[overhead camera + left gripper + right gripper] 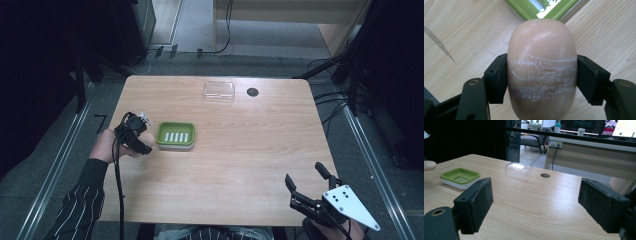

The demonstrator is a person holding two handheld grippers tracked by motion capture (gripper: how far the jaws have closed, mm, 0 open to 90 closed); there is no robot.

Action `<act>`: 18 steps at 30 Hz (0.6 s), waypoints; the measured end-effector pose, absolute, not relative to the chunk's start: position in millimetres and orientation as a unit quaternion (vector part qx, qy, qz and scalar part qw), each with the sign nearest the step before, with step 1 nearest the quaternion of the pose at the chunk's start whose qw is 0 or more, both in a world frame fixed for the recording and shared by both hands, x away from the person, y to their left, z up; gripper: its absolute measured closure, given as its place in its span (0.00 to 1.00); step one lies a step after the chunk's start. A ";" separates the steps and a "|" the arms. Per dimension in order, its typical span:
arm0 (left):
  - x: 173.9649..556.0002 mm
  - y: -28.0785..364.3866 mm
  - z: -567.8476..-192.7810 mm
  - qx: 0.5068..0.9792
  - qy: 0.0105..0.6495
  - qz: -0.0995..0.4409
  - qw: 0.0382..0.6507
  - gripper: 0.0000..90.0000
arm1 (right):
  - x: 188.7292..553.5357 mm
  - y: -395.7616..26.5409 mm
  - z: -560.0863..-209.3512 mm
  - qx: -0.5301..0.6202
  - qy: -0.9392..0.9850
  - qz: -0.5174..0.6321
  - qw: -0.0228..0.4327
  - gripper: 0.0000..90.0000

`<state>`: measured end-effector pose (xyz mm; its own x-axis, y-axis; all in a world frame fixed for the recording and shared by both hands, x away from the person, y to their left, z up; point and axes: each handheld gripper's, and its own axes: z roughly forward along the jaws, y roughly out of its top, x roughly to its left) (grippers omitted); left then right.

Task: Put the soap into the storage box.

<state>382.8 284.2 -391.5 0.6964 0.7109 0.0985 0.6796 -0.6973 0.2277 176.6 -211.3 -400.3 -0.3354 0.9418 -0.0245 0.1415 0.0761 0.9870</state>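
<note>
A pale pink oval soap bar (542,72) with white scratch marks is clamped between the black pads of my left gripper (541,80). In the high view that gripper (141,145) hovers just left of a green soap dish (175,135) with a slotted floor. The soap (145,141) pokes out toward the dish. The dish's green corner (544,8) lies right beyond the soap's tip. My right gripper (306,180) stands open at the table's near right corner, with nothing between its jaws. From there the dish (459,178) and the soap's end (429,165) sit far to the left.
A clear plastic lid (219,90) lies at the far middle of the wooden table (240,165), beside a round cable hole (252,92). Cables and black stands ring the table on the floor. A striped sleeve (80,205) comes in from bottom left.
</note>
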 end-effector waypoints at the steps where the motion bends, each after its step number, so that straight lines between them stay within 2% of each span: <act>1: 383.3 283.6 -390.8 0.917 0.378 0.092 0.089 0.37 | 176.7 -211.7 -400.5 0.433 0.626 0.524 0.382 0.15; 18: 396.8 267.6 -383.7 0.927 0.347 0.098 0.100 0.37 | 173.4 -217.2 -401.8 0.444 0.622 0.518 0.385 0.15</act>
<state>396.8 267.6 -383.7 0.7403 0.6627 0.1131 0.6233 -0.7397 0.2538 173.4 -217.2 -401.8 -0.3104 0.9504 -0.0195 0.1541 0.0706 0.9855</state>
